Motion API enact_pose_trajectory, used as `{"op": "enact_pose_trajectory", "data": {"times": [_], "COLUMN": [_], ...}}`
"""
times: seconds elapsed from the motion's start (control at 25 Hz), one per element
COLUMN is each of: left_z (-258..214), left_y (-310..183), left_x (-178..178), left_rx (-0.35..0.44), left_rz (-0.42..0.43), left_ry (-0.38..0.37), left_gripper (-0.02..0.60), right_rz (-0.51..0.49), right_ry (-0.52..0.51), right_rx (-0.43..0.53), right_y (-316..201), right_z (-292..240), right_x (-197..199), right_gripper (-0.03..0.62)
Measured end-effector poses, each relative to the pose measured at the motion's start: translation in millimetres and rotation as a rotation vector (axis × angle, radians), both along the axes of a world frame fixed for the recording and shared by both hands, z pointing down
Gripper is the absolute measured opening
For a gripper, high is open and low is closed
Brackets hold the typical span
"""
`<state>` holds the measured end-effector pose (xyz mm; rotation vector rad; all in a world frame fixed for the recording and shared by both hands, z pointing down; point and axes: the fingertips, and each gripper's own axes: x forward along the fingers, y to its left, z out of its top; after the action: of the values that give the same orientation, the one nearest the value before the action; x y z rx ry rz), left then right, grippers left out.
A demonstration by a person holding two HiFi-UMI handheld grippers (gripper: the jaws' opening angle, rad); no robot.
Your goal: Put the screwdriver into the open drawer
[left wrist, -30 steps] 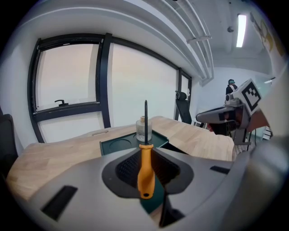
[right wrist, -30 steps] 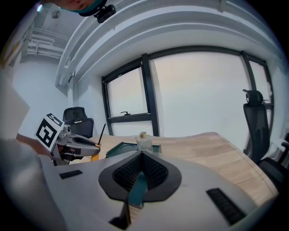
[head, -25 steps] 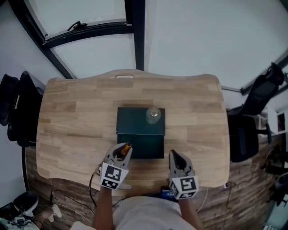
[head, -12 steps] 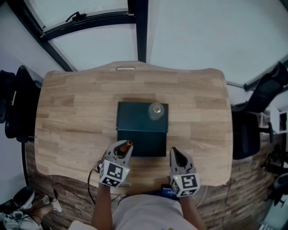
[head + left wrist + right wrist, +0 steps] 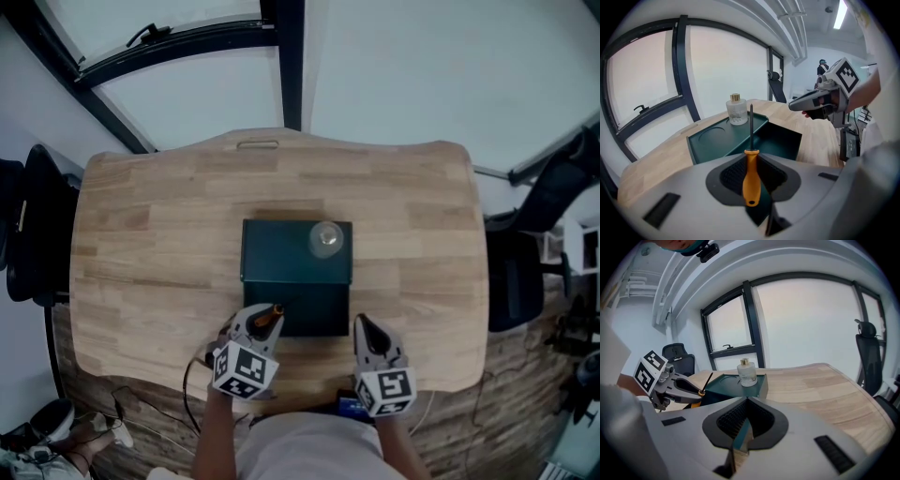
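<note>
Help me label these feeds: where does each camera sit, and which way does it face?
Head view: on the person's head, looking steeply down at the table, green box and open drawer; left gripper, right gripper and forearms show at the bottom.
Left gripper view: on the left gripper, looking along its jaws, shut on the screwdriver, toward the box; right gripper at right.
Right gripper view: on the right gripper, jaws together, facing the box; left gripper at left.
Shared: all three show the bottle atop the box.
</note>
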<state>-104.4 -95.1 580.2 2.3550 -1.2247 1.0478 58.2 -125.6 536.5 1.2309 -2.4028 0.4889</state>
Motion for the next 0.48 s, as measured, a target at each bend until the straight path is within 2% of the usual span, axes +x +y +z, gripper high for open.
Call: {"op": "enact_pose_trajectory", "data": {"times": [0.48], "left_z": [21], "left_y": [-1], "left_x": [7], "left_rx": [-0.094], "left_rz": [0.092], "left_ry": [-0.051], "left_gripper": [0.068], "right_rz": [0.036], "right_ry": [0.017], "right_rx": [-0.066], "right_y": [-3], "right_z": [17], "right_x": [-1], "right_gripper": [-0.005]}}
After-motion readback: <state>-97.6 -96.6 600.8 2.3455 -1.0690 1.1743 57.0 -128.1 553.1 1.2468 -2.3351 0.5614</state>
